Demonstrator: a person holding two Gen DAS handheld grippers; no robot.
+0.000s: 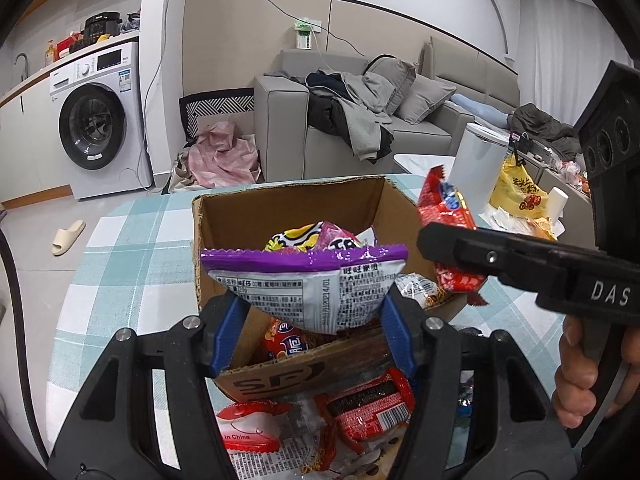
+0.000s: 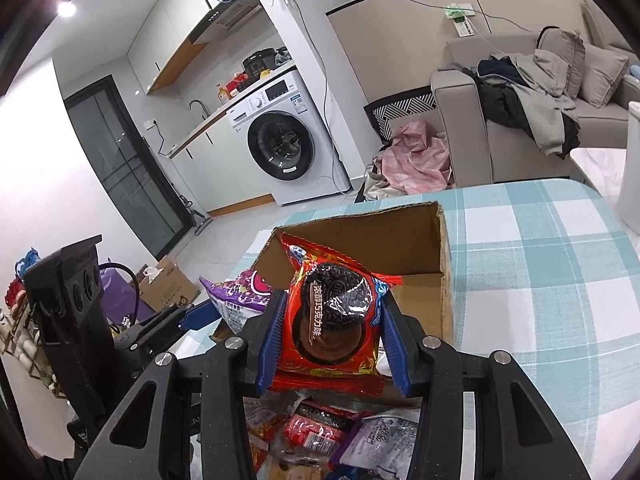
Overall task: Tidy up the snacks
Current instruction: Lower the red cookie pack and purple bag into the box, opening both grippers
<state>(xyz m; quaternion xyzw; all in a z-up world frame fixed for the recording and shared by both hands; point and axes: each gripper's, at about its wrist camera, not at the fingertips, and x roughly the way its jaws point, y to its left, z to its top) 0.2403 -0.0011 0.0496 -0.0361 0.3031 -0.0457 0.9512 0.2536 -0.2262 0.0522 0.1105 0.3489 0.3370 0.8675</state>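
Note:
My left gripper (image 1: 310,312) is shut on a purple-edged white snack packet (image 1: 308,284), held over the near side of an open cardboard box (image 1: 288,204). A pink and yellow bag (image 1: 316,238) lies inside the box. My right gripper (image 2: 328,338) is shut on a red Oreo packet (image 2: 334,320), also above the cardboard box (image 2: 380,236). In the left wrist view the right gripper (image 1: 448,252) comes in from the right with the red Oreo packet (image 1: 448,208). In the right wrist view the left gripper (image 2: 200,314) and its purple packet (image 2: 240,300) show at the left.
Several loose red and white snack packets (image 1: 360,412) lie on the checked tablecloth (image 1: 132,248) in front of the box. A white bin (image 1: 480,156) and a yellow bag (image 1: 516,188) stand at the right. A sofa (image 1: 360,120) and washing machine (image 1: 96,120) are behind.

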